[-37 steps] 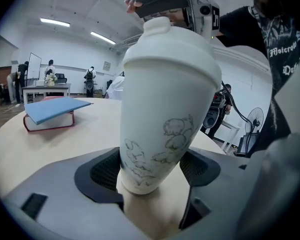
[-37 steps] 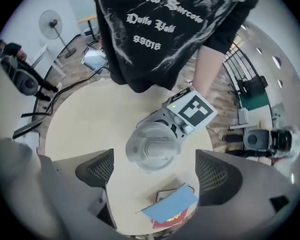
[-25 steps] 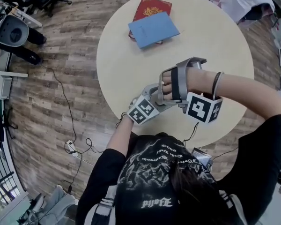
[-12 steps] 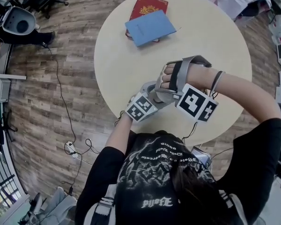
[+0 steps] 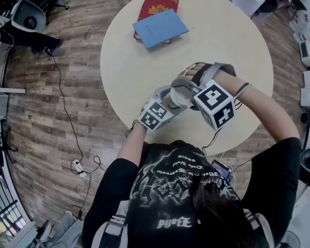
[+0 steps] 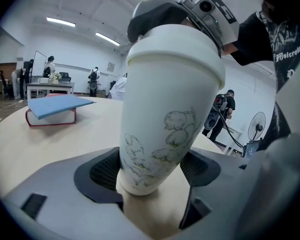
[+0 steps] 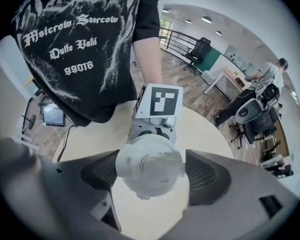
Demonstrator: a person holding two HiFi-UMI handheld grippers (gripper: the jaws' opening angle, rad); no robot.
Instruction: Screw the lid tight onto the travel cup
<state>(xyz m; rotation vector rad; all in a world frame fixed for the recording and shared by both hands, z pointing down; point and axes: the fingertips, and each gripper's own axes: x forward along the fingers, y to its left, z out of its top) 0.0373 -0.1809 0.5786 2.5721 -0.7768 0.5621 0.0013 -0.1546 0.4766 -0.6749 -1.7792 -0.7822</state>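
The white travel cup (image 6: 160, 134), printed with faint drawings, leans a little on the round table (image 5: 237, 45) close to its near edge. My left gripper (image 6: 152, 171) is shut on the cup's lower part, one pad pressing each side. The white lid (image 7: 149, 166) sits on the cup's rim (image 6: 175, 49). My right gripper (image 7: 149, 173) comes down from above and is shut on the lid, its pads against the lid's edge. In the head view both grippers meet over the cup (image 5: 180, 93), which they mostly hide.
A blue book (image 5: 160, 27) lies on a red one (image 5: 157, 6) at the table's far side. The table's near edge runs just under my hands. Office chairs, cables and desks stand around on the wooden floor, with people far behind.
My right gripper has rolled round on the lid, so its marker cube has swung from the table's near edge up over the cup. The left gripper and cup have stayed in place.
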